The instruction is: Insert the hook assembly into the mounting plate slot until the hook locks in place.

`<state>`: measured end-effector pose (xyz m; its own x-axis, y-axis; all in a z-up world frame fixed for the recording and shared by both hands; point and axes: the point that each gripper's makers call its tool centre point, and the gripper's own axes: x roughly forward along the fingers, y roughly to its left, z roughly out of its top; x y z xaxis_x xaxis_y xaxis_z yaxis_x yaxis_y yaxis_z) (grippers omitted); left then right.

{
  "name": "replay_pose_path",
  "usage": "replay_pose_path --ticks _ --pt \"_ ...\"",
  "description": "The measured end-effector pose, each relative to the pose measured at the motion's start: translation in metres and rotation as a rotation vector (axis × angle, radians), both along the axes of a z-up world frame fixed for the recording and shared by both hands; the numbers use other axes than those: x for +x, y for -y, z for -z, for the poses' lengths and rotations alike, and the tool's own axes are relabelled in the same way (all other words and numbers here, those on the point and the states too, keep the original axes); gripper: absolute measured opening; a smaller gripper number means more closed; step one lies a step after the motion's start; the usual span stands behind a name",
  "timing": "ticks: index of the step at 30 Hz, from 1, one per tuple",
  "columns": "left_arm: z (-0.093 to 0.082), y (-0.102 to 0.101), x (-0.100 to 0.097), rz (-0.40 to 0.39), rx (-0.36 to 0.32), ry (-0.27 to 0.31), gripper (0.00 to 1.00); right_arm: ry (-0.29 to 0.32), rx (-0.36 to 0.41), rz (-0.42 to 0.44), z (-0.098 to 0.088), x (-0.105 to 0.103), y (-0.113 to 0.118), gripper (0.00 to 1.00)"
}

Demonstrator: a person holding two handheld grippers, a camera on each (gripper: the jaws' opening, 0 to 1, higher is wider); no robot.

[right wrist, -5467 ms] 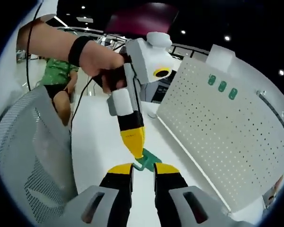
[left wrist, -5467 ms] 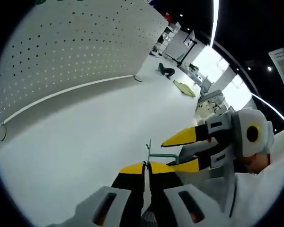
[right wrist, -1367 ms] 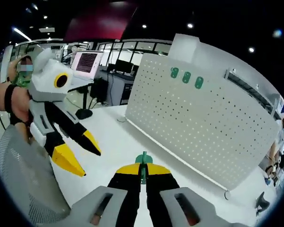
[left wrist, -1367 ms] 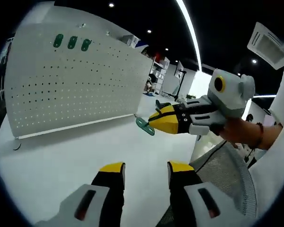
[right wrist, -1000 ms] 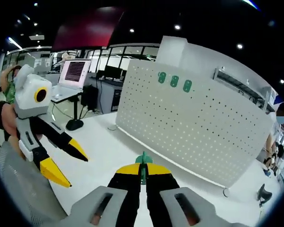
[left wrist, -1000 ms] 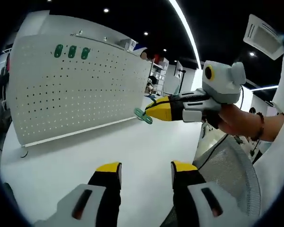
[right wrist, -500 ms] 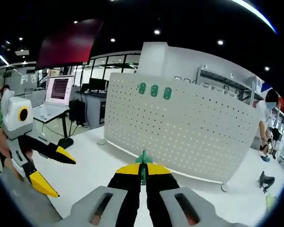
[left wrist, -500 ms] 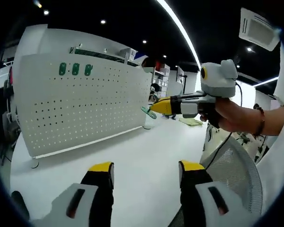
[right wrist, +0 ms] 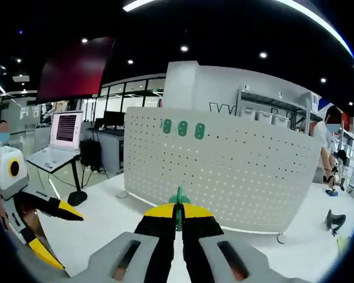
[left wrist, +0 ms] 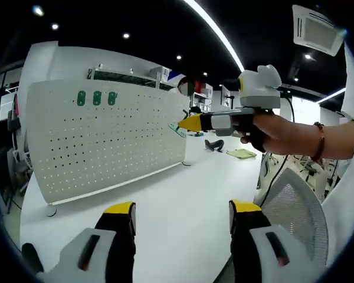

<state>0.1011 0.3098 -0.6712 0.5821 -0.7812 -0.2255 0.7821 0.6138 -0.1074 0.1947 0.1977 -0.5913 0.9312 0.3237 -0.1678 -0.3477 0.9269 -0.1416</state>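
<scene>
Both grippers have risen since earlier: your right gripper (right wrist: 177, 215), jaws clamped on the green hook (right wrist: 178, 199), faces the pegboard (right wrist: 224, 171) straight ahead; your left gripper (left wrist: 182, 215) hangs wide, nearer you.

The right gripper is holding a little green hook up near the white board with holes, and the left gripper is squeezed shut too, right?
Not quite. The left gripper is open: in the left gripper view its jaws stand wide apart with nothing between them. The rest holds: the right gripper is shut on the green hook, raised toward the white pegboard.
</scene>
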Motion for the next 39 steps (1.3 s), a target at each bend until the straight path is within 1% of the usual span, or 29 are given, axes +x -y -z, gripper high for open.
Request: replay_pose_path --ticks 1,5,9,12,15,17,19,20,21,24,28,30,33,35,36,37,39 --pt "0.000 0.000 0.000 0.001 -0.005 -0.001 0.67 0.011 0.005 0.004 -0.003 0.002 0.002 0.01" --pt "-0.002 0.001 0.003 0.008 0.001 0.005 0.67 0.015 0.027 0.006 -0.007 0.010 0.005 0.01" --pt "-0.006 0.008 0.008 0.031 0.007 0.017 0.67 0.023 0.032 0.008 -0.011 0.014 0.006 0.01" --pt "-0.010 0.011 0.013 0.032 0.008 0.028 0.66 0.021 0.038 -0.002 -0.010 0.015 0.005 0.01" --pt "-0.016 0.014 0.020 0.036 -0.012 0.028 0.65 0.017 0.036 -0.019 -0.007 0.013 0.002 0.01" --pt "-0.019 0.015 0.026 0.026 -0.032 0.017 0.62 0.013 0.041 -0.031 -0.005 0.012 -0.001 0.01" --pt "-0.025 0.017 0.031 0.017 -0.075 0.011 0.56 0.009 0.039 -0.041 -0.002 0.010 -0.003 0.01" --pt "-0.027 0.019 0.033 0.020 -0.100 -0.006 0.54 0.005 0.041 -0.050 0.000 0.010 -0.005 0.01" --pt "-0.027 0.019 0.034 0.021 -0.097 -0.017 0.52 -0.002 0.044 -0.058 0.001 0.009 -0.006 0.01" --pt "-0.032 0.025 0.039 0.023 -0.099 -0.005 0.48 -0.013 0.048 -0.082 0.006 0.006 -0.010 0.01" --pt "-0.033 0.031 0.046 0.026 -0.109 -0.023 0.39 -0.020 0.056 -0.100 0.009 0.001 -0.014 0.01" --pt "-0.034 0.034 0.049 0.025 -0.110 -0.023 0.37 -0.021 0.061 -0.117 0.010 -0.001 -0.017 0.01" --pt "-0.036 0.037 0.054 0.020 -0.123 -0.027 0.33 -0.034 0.098 -0.151 0.012 -0.006 -0.024 0.01" --pt "-0.038 0.040 0.054 0.020 -0.142 -0.040 0.28 -0.040 0.103 -0.152 0.014 -0.007 -0.025 0.01" --pt "-0.039 0.042 0.055 0.029 -0.150 -0.042 0.25 -0.040 0.104 -0.165 0.015 -0.009 -0.028 0.01" --pt "-0.039 0.044 0.055 0.031 -0.152 -0.046 0.22 -0.040 0.108 -0.171 0.015 -0.010 -0.030 0.01" --pt "-0.041 0.047 0.056 0.030 -0.160 -0.049 0.18 -0.043 0.119 -0.180 0.015 -0.012 -0.032 0.01"
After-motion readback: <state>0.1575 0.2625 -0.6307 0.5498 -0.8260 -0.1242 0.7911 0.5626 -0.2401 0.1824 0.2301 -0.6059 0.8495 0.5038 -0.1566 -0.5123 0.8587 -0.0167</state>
